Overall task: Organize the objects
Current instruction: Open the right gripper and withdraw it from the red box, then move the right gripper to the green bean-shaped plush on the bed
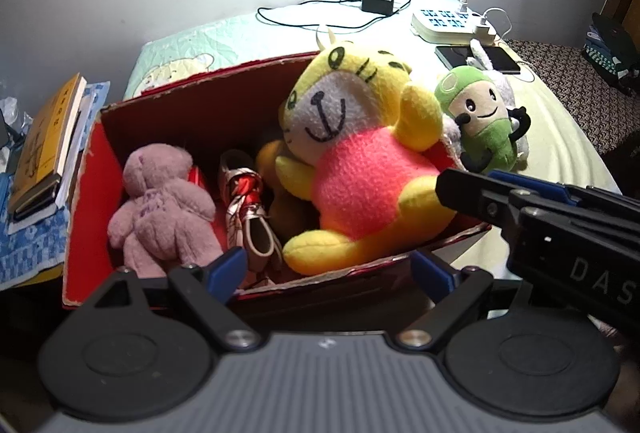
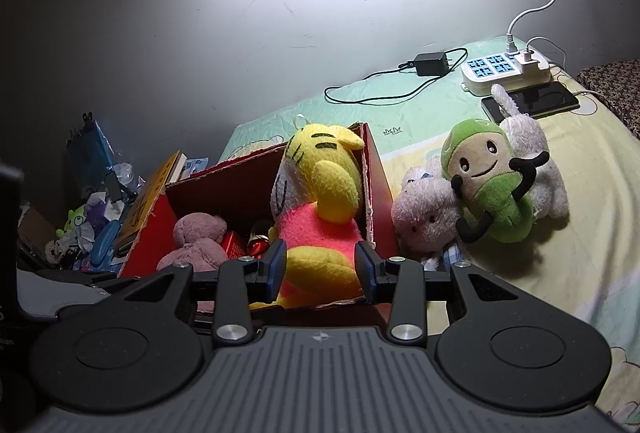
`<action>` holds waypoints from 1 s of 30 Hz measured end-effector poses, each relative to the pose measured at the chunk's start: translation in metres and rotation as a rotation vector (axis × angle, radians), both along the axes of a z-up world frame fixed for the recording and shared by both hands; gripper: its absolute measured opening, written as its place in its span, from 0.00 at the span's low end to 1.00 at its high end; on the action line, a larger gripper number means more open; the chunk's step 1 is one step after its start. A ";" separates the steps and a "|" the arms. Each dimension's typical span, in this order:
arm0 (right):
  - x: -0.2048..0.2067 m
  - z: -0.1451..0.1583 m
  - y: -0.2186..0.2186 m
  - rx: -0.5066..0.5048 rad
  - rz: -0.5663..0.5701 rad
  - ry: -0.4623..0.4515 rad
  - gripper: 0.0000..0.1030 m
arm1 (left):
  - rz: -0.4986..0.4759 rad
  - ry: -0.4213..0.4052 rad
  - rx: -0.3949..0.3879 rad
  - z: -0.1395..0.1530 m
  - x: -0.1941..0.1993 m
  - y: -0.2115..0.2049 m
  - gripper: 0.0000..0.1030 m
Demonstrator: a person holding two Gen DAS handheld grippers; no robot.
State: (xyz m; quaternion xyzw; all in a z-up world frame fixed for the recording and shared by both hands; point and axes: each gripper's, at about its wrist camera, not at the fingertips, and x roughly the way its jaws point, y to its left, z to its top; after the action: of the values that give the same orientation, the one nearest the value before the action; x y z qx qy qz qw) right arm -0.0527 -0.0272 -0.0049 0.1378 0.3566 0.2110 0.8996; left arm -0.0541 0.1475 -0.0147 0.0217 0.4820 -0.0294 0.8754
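Both tongs released, hovering at box (image 1: pixel 86 153) edge. Tiger (image 1: pixel 352 153) ahead, propped inside to fit. Green doll (image 2: pixel 488 185), rabbit (image 2: pixel 424 221) right of right tongs (image 2: pixel 320 269), unpacked.

The cardboard box (image 1: pixel 86 233) is red, with darker red inner walls. In it sits a yellow plush tiger (image 1: pixel 352 153) with a white face, black drawn stripes and smile, and a coral-pink belly. Beside it lie a dusty mauve plush bear (image 1: pixel 160 209) and a small shoe (image 1: pixel 246 217) patterned in red, white and silver. Outside the box, a green-capped plush doll (image 2: pixel 488 181) has a beige face, green body and thin black arms; it leans on a white plush rabbit (image 2: pixel 424 221). The bedsheet (image 2: pixel 580 233) is pale yellow and mint green. The power strip (image 2: pixel 504 69) is white with blue sockets. The book (image 1: pixel 40 141) is yellow. Each claw has blue pads (image 2: pixel 276 265) on black arms.
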 end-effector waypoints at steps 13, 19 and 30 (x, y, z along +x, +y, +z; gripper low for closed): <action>0.007 -0.004 -0.023 0.014 0.001 0.033 0.39 | -0.001 0.016 0.014 -0.001 0.007 -0.020 0.90; 0.013 -0.005 -0.037 0.023 0.019 0.040 0.39 | 0.007 0.018 0.023 0.000 0.010 -0.035 0.90; 0.030 -0.005 -0.077 0.036 0.036 0.060 0.39 | 0.016 0.019 0.037 0.003 0.019 -0.078 0.90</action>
State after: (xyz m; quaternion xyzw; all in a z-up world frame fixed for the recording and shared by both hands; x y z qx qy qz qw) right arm -0.0227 -0.1047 -0.0101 0.1536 0.3820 0.2293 0.8820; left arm -0.0349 0.0698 -0.0114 0.0335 0.4908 -0.0138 0.8705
